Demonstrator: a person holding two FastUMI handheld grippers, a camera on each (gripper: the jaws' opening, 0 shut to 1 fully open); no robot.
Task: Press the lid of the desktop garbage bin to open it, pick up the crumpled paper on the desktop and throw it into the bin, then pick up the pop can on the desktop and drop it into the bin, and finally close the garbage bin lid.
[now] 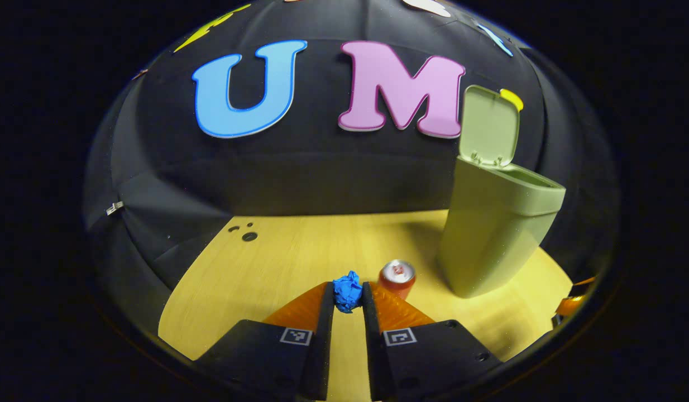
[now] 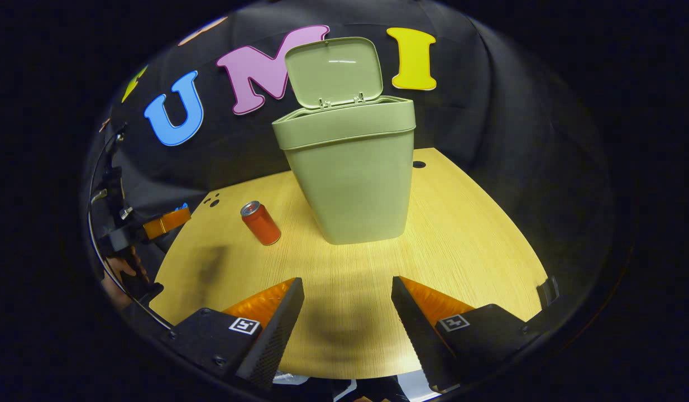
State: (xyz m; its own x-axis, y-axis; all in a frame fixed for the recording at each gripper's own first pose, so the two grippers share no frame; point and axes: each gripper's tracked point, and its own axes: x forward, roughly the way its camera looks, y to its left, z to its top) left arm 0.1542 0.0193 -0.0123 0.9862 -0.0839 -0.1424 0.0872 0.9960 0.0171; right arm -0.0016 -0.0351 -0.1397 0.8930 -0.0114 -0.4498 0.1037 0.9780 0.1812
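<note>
My left gripper point(image 1: 348, 296) has its fingers pinched in on the crumpled paper point(image 1: 347, 291), which sits right at the tips, lifted above the table point(image 1: 277, 262). It is light and soft (it gives under the squeeze), so I judge a gentle pinch across its middle enough. The bin point(image 2: 350, 173) stands with its lid point(image 2: 333, 70) up. The can point(image 2: 261, 222) stands beside it, stiff, smooth and likely slippery; I would take it around the middle of its body. My right gripper point(image 2: 347, 307) hovers wide open, holding nothing.
</note>
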